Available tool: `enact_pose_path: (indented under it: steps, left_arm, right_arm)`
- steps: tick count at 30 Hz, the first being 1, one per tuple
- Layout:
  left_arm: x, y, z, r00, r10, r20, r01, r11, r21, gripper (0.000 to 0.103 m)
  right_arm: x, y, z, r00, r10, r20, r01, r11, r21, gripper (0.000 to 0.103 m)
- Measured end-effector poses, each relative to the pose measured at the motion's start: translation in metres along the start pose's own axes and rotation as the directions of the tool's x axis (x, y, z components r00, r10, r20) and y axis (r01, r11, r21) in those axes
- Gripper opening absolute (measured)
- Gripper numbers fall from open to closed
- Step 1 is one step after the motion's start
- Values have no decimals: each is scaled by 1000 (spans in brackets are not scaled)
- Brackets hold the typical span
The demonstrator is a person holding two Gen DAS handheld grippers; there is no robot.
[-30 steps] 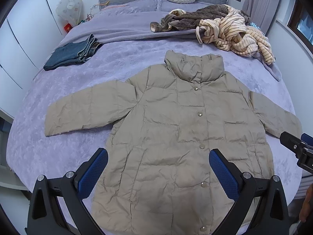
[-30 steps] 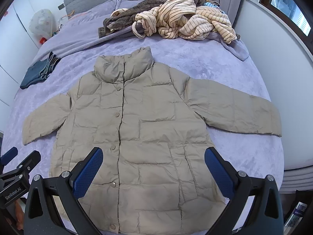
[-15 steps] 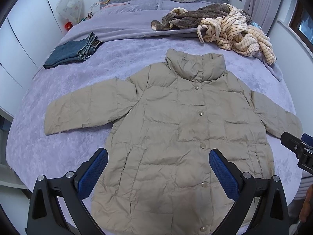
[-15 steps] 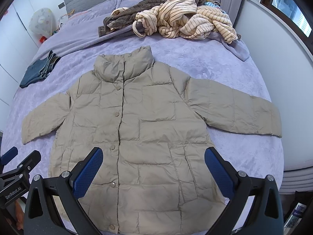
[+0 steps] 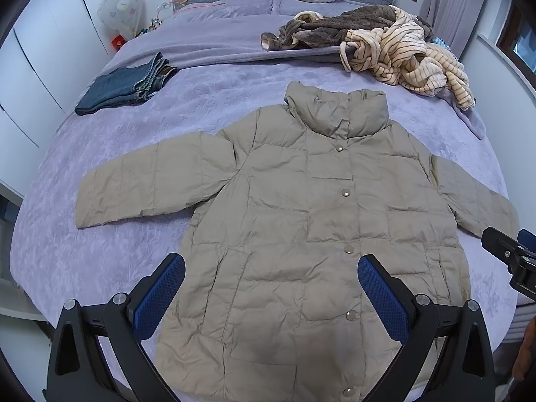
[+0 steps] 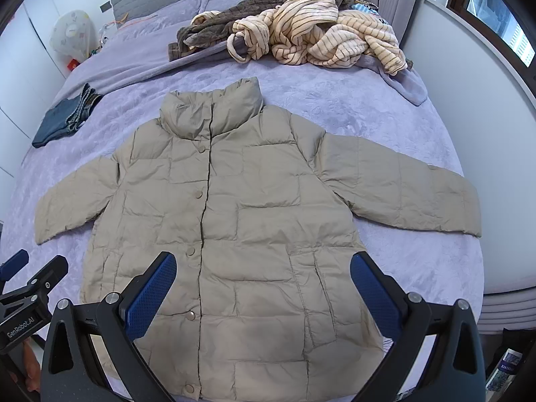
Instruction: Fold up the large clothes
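Jacket point(image 5: 311, 234) flat on bed point(image 5: 100, 251), front up, collar far, hem nearest both tools, sleeves out sideways; left gripper point(image 5: 271, 288) and right gripper point(image 6: 263, 284) spread wide, empty (each nearer its own sleeve).

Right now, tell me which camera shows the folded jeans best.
Left wrist view: the folded jeans lie large and well inside the frame, waistband and layers visible. The right wrist view shows them smaller, squeezed toward the left edge, with less detail.
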State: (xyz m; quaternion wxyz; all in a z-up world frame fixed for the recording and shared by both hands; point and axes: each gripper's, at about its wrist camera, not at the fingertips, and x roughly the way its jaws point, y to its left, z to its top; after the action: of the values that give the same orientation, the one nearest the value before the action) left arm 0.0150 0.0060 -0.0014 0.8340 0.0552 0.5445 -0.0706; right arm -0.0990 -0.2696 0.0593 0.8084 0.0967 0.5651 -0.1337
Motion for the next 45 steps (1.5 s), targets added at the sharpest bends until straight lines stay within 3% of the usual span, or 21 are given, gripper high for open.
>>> enact_pose_path:
  steps: [45]
  left_arm:
    - [3, 4, 0, 1000, 0, -3, 0, 1000, -1, 103]
  right_arm:
    - [3, 3, 1, 1000, -5, -8, 5, 1000, -3, 103]
